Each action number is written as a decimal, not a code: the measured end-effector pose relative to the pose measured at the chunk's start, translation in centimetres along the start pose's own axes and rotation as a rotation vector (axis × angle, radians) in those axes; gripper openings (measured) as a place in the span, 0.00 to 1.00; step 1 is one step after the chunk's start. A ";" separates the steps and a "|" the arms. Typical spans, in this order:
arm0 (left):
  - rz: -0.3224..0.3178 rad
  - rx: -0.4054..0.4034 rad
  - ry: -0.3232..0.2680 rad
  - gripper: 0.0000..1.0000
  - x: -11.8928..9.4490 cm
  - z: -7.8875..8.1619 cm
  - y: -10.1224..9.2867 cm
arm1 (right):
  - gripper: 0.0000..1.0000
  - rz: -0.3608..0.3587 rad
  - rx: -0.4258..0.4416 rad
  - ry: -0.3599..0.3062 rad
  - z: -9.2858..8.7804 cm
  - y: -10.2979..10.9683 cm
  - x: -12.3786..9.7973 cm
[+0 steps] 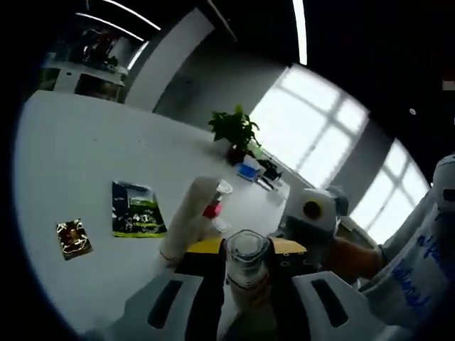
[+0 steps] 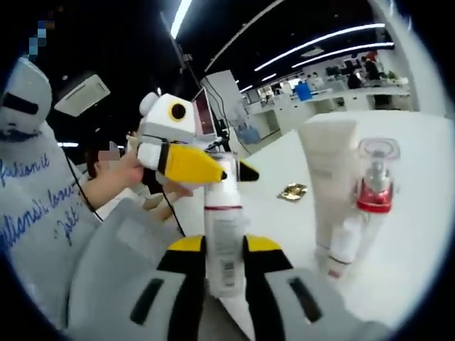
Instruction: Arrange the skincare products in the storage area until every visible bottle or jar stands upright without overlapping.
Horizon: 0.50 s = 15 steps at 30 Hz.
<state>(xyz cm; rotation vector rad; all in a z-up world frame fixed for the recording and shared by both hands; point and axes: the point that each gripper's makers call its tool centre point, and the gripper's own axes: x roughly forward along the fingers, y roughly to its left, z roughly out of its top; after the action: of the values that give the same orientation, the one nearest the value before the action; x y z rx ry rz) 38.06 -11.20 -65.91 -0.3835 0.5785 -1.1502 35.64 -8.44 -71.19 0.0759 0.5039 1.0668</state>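
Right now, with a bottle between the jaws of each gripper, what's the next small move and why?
Probably lower the right gripper and stand its white bottle on the bare table beside the white tube and the red-collared pump bottle, which already stand upright. The left gripper hovers close, so keep clear of it.

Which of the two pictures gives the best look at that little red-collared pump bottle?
The right gripper view: the pump bottle stands close, clear cap and red collar plain. In the left gripper view it is small, half hidden behind the white tube.
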 end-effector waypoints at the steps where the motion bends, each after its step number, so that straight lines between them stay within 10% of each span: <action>1: 0.010 0.001 0.003 0.19 -0.1 0.1 0.6 | 0.21 -0.026 -0.026 0.017 -0.2 -0.4 0.2; 15: 0.158 0.072 0.054 0.19 0.2 -0.7 4.0 | 0.24 -0.218 -0.207 0.185 -2.4 -2.7 1.8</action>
<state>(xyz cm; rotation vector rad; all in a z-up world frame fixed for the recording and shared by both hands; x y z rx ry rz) 40.65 -9.86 -68.81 -0.2409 0.6024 -1.0293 37.53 -8.69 -74.74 -0.2574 0.5514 0.9102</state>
